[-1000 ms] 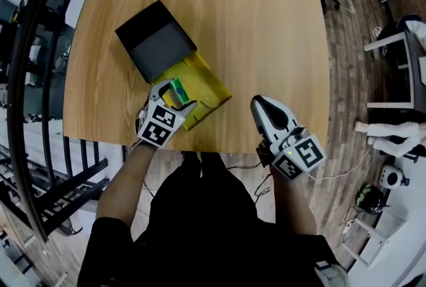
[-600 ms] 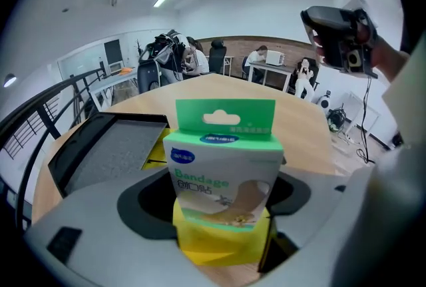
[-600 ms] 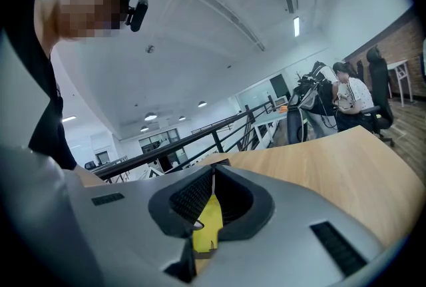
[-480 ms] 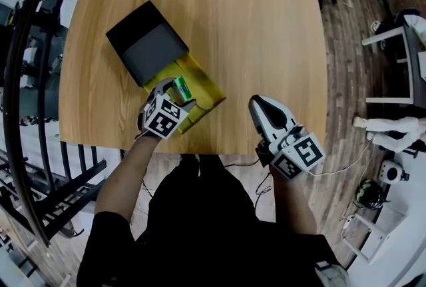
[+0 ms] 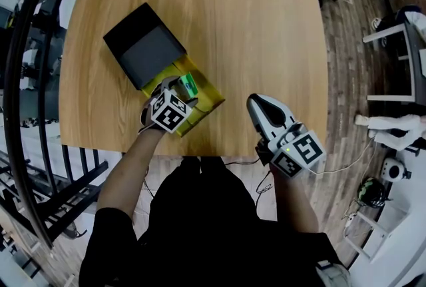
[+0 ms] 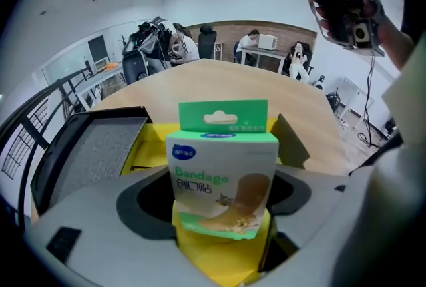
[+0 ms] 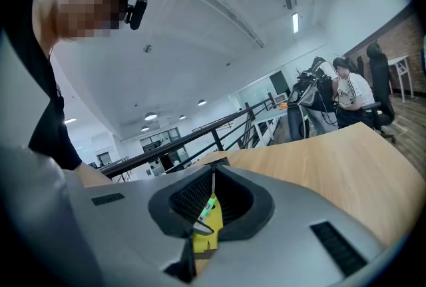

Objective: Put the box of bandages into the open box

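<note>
The bandage box (image 5: 189, 84), green and white, is held upright in my left gripper (image 5: 181, 88), which is shut on it. It hangs over the open yellow box (image 5: 207, 97) near the table's front left. In the left gripper view the bandage box (image 6: 223, 172) fills the gap between the jaws, with the yellow box (image 6: 219, 259) directly beneath. My right gripper (image 5: 261, 108) rests shut over the table's front edge, to the right of the yellow box, holding nothing. In the right gripper view the jaws stand closed together, and the yellow box (image 7: 208, 226) shows past them.
A black lid (image 5: 143, 46) lies flat against the yellow box's far left side, also seen as the black lid (image 6: 86, 152). The wooden table (image 5: 266, 32) stretches away to the right and back. Black railings (image 5: 26, 146) run along the left.
My left gripper has carried the bandage box a little forward and right, further over the yellow box. The right gripper has stayed put.
</note>
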Demonstrator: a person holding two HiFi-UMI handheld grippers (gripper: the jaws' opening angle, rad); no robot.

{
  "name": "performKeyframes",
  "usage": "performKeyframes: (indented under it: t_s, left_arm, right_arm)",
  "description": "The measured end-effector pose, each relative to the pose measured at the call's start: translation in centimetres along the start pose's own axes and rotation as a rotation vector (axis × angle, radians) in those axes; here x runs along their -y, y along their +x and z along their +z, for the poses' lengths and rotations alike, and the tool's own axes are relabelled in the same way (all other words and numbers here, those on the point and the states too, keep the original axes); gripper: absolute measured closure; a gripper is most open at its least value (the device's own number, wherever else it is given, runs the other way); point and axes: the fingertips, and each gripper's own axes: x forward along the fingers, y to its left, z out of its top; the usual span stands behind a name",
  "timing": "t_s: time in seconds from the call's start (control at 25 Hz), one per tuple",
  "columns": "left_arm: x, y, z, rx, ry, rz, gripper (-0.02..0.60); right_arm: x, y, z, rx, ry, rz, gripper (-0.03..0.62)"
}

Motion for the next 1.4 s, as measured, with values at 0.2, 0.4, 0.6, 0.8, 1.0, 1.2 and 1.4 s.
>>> performKeyframes:
  t_s: [0.2,0.4,0.6,0.8,1.0,1.2,1.4]
  left_arm:
    - [0.1,1.0,-0.3,-0.043,0.031,-0.015,0.212]
    - [0.0,1.8,-1.7,-0.108,0.060,-0.016,0.212]
    - [-0.3,0.8,-1.9,-0.087,0.042,-0.003,0.212]
    - [-0.8,-0.8,-1.3,-0.037,0.020,0.011,0.212]
    - [-1.5,-4.0,0.1,0.051,-0.033,0.033,0.212]
    - [-2.2,-7.3,1.3,0.147,-0.093,0.047,0.213]
    - [-3.3,-12.6,3.1,0.258,-0.130,0.083,0.246]
  right_arm:
    - [0.1,0.2,0.5,0.004,0.001,0.008,0.556]
    - [0.4,0.1,0.6,0.004,-0.001,0.007,0.556]
    - [0.3,0.2,0.7,0.008,0.003,0.015,0.556]
    - [-0.5,0.2,1.5,0.022,-0.014,0.028,0.556]
    - [-1.7,0.1,2.6,0.047,-0.040,0.035,0.556]
    - [-3.0,-0.2,4.2,0.081,-0.081,0.039,0.556]
    - [-4.5,0.0,6.2,0.108,-0.122,0.043,0.556]
